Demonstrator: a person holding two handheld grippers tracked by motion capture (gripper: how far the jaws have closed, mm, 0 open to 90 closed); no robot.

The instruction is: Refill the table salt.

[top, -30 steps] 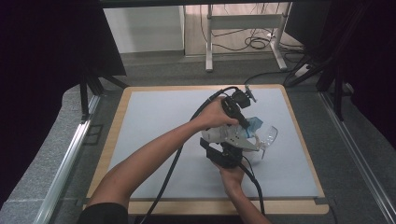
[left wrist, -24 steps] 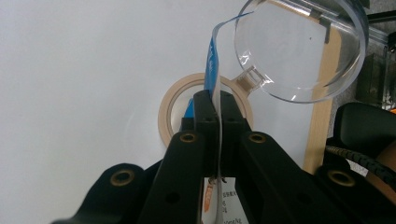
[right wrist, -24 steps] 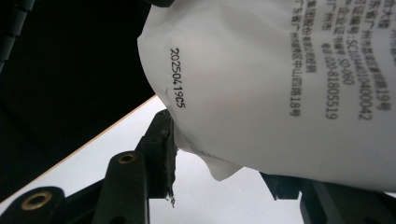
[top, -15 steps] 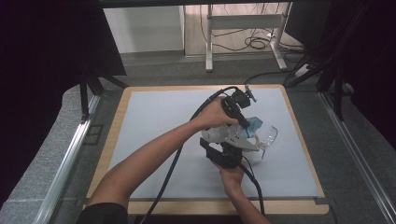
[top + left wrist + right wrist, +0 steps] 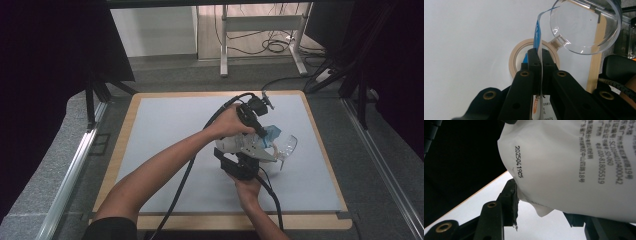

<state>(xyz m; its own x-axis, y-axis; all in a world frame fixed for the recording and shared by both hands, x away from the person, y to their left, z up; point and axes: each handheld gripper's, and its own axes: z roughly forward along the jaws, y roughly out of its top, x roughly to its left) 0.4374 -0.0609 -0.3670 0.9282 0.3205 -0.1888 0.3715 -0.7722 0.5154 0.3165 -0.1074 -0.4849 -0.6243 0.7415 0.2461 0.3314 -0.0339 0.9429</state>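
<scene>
White plastic, that's the pouch (image 5: 239,144) I've got over the middle of the grey tabletop (image 5: 160,130) in the high view, my left tongs (image 5: 263,134) at its blue end beside a clear cup (image 5: 286,146) and my right tongs (image 5: 239,165) under it. Left gripper view: jaws clenched on the pouch's thin edge (image 5: 538,40), a tape roll (image 5: 514,58) and the cup (image 5: 584,27) beyond. Right gripper view: jaws grasping the pouch's printed body (image 5: 574,165), tabletop (image 5: 486,192) behind.
</scene>
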